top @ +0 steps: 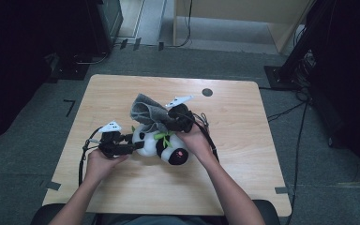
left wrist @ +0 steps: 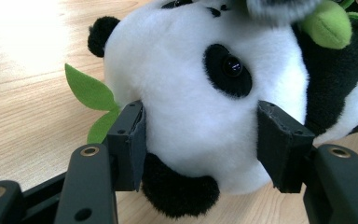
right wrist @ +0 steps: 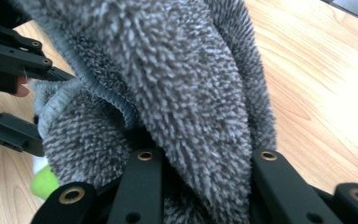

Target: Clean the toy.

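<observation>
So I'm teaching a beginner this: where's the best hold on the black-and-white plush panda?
Grip the black-and-white plush panda across its round head, coming in low from its crown side, as the left tongs do: the soft head fills the jaws, lying sideways on the wooden table.

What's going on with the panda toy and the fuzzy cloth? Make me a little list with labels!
Toy: plush panda, black and white, lying on the wooden table
Toy extras: green felt leaves beside its head
Left gripper: jaws around the panda's head, one on each side, pressing into the plush
Cloth: grey fuzzy towel, bunched up above the panda
Right gripper: jaws shut on the towel
Hands: left hand, right hand, each holding a gripper
</observation>
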{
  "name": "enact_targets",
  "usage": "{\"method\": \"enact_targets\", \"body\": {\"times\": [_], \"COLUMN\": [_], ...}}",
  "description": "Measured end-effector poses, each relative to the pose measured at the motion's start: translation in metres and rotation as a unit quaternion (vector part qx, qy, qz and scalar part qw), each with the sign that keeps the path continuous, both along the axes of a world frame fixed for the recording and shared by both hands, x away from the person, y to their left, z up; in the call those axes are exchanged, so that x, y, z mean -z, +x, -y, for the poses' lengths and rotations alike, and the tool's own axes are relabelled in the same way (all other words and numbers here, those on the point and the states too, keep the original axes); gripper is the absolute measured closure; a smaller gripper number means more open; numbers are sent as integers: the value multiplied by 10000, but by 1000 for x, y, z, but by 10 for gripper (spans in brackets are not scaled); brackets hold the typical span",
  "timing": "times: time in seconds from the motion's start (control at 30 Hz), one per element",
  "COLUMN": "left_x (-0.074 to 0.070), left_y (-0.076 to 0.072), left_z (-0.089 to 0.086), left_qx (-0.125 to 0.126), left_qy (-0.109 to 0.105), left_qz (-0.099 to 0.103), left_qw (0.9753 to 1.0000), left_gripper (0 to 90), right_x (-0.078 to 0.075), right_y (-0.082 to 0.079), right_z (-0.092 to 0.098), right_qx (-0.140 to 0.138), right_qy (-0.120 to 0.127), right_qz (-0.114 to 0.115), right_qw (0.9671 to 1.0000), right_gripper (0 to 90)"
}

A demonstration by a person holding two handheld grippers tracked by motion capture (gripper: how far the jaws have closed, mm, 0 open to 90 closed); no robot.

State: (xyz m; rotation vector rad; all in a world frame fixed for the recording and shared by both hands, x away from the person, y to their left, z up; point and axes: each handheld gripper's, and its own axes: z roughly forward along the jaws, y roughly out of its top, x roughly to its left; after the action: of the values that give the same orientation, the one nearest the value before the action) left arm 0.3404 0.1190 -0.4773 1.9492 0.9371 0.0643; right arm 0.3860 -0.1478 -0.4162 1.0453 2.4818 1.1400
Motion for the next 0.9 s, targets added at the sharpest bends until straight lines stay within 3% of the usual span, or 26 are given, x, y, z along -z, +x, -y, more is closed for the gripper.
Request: {"method": "enact_targets", "body": {"times": [0.2, 0.3, 0.4, 0.43, 0.47, 0.53, 0.6, 0.7, 0.83, 0.9], "left_x": [0, 0, 0, 0, 0, 0, 0, 0, 0, 0], "left_y": [0, 0, 0, 0, 0, 0, 0, 0, 0, 0], "left_z": [0, 0, 0, 0, 0, 0, 0, 0, 0, 0], "left_qx": [43, 53, 48, 45, 44, 41, 39, 33, 31, 30], "left_qy": [59, 76, 78, 76, 76, 71, 64, 62, 65, 65], "left_qz": [39, 37, 38, 37, 39, 40, 32, 26, 14, 15], "left_qw": [10000, 10000, 10000, 10000, 10000, 10000, 10000, 10000, 10000, 10000], "left_gripper": [405, 406, 405, 406, 406, 407, 407, 408, 409, 409], "right_x": [-4, -7, -12, -14, -16, -19, -16, -6, 0, 1], "right_y": [0, -2, -3, -3, -3, -4, -3, 2, 3, 3], "right_z": [6, 9, 14, 16, 18, 20, 18, 13, 8, 5], "right_qx": [22, -22, -80, -99, -121, -142, -151, -133, -141, -151], "right_qy": [32, 167, 479, 645, 786, 897, 801, 856, 854, 775], "right_qz": [-88, -101, -40, -44, -54, -9, -48, -219, -266, -246], "right_qw": [10000, 9998, 9988, 9979, 9968, 9959, 9967, 9960, 9959, 9966], "right_gripper": [729, 623, 551, 562, 630, 708, 736, 718, 750, 835]}}
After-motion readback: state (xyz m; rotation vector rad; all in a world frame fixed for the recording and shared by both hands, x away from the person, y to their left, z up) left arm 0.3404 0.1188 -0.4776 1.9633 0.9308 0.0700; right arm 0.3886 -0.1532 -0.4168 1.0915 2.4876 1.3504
